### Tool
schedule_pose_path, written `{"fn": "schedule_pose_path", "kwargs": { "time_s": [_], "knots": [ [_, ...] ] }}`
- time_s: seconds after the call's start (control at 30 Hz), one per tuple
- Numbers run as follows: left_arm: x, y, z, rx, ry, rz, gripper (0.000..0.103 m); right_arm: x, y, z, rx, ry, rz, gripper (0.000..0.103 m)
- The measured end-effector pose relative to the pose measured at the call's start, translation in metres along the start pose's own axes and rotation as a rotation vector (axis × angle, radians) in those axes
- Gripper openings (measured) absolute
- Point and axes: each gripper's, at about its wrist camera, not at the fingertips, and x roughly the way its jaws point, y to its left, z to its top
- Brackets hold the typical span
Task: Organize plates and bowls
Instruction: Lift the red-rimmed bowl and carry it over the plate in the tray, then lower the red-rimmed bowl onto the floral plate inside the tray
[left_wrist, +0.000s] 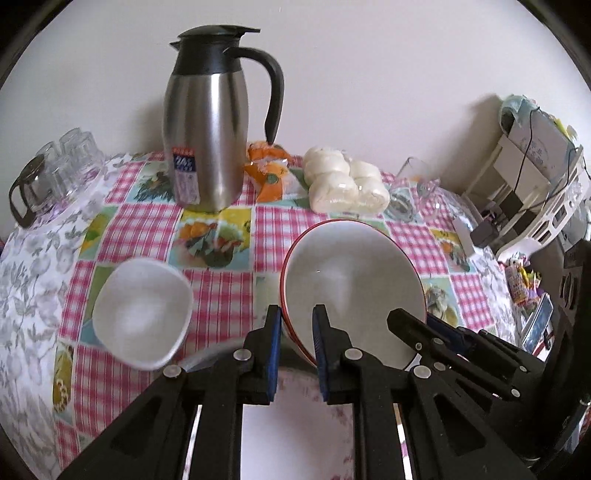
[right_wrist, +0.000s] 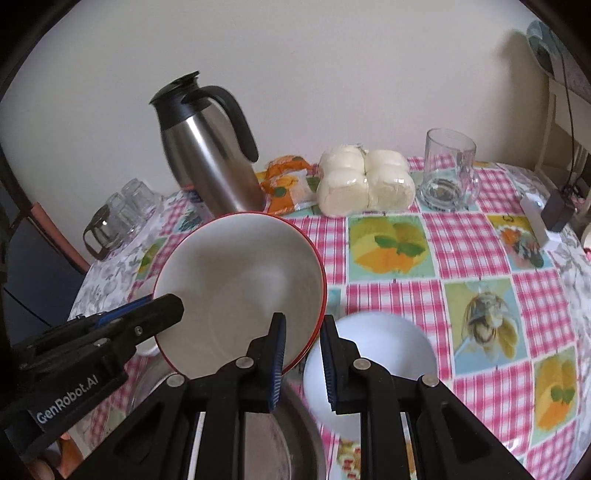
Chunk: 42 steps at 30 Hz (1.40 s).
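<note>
- While we carry the red-rimmed bowl above the table, both tools should rise evenly so it stays level; it hangs tilted now.
- Our left gripper is clamped on the bowl's near rim, and our right gripper is clamped on the opposite rim.
- We judge the white bowl, resting just beside, the likely nesting partner; we should lower gently, centred.
- We keep clear of the jug.
</note>
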Motion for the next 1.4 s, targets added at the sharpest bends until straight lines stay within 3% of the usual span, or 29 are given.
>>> {"fn": "schedule_pose_path", "kwargs": {
  "time_s": [0.7, 0.9, 1.23, 1.4],
  "knots": [
    [-0.031, 0.041, -0.081, -0.163, -0.031, -0.006, 0.017, -0.016, 0.034, -0.074, -0.038, 0.04, 0.054, 0.02],
    [-0.021, 0.051, -0.104, -0.223, 0.01, -0.02, 0.017, -0.013, 0.037, -0.087, -0.043, 0.059, 0.045, 0.02],
    [-0.029, 0.065, -0.117, -0.292, 0.004, -0.05, 0.017, -0.012, 0.042, -0.102, -0.04, 0.063, 0.06, 0.02],
    [-0.031, 0.07, -0.121, -0.311, 0.005, -0.078, 0.017, -0.016, 0.047, -0.108, -0.037, 0.052, 0.023, 0.02]
  ]
}}
